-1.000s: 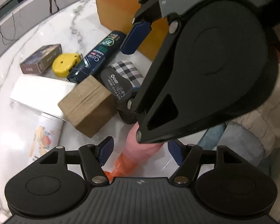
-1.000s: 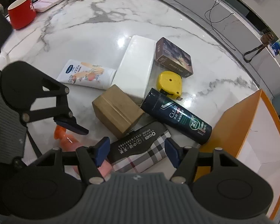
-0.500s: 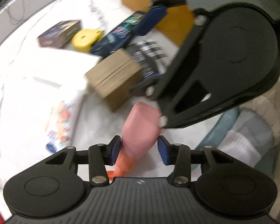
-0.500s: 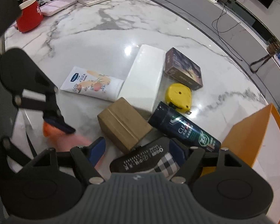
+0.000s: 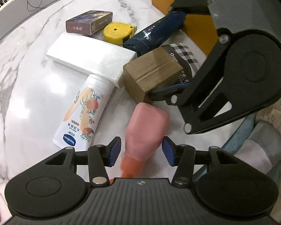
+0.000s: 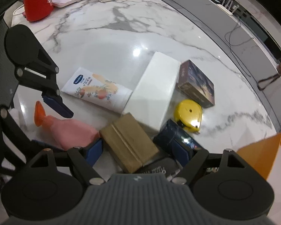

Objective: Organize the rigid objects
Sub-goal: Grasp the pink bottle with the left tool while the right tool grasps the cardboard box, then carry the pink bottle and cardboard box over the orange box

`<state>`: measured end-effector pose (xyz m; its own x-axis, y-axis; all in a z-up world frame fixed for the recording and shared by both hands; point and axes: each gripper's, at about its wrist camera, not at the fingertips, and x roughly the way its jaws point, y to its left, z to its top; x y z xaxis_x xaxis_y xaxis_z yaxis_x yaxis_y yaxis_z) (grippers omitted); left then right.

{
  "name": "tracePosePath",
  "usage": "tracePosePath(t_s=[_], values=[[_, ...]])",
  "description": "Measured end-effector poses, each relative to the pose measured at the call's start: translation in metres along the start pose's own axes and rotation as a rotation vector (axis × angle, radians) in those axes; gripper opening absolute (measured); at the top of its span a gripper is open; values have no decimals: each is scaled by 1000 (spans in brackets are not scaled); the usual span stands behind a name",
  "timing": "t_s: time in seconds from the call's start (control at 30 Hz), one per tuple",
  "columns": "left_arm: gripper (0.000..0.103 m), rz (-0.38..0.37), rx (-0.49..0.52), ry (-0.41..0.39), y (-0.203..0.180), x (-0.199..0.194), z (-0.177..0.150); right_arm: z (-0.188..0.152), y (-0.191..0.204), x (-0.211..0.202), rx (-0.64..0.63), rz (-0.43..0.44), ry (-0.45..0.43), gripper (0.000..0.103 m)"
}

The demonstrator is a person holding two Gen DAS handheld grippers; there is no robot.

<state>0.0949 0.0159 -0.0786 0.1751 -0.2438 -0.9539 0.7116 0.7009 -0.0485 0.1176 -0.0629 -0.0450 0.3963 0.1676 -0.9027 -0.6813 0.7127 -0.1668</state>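
The step in hand looks like the pick-up of 2 items at once from the clutter on the marble table [image 6: 106, 43].

In the left wrist view, the left gripper [image 5: 139, 151] sits at the bottom centre, its jaws spread on either side of the pink bottle [image 5: 147, 129]. They have just been opening, and a gap shows between each pad and the bottle, so nothing is pinched. The bottle lies flat, its orange cap [image 5: 130, 166] towards the camera.

In the right wrist view, the right gripper [image 6: 137, 152] is at the lower centre, jaws wide and lately opening, astride the brown box [image 6: 129, 142]. The pads stand close to the box's sides, but no firm pinch can be seen. The box lies against the white box [image 6: 153, 91] and the dark blue bottle [image 6: 173, 136], with the checked pouch [image 5: 185, 56] behind it in the left view.

The orange bin [image 6: 262, 155], at the lower right edge, is probably where things go.

Next, each gripper would need to close squarely on its item and lift clear. The brown box calls for care, since its neighbours touch it and could be dragged along.
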Motion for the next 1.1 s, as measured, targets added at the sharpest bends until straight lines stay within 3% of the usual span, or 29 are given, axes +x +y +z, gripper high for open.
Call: tracePosePath(t_s=[0.3,0.47,0.7,1.1], values=[[57,-10,-29,-12,2,7,-3,6,1,13,-8,35,6,79],[49,-15,-48,-19,4,9,-2,7,1,18,33,67,22,68],[48,33,-86,-35,3,9,-3,5,7,7,38,45,23,52],[48,92,-159,-109,0,-22,-4,-9,-3,-33,83,-32,-28,49]])
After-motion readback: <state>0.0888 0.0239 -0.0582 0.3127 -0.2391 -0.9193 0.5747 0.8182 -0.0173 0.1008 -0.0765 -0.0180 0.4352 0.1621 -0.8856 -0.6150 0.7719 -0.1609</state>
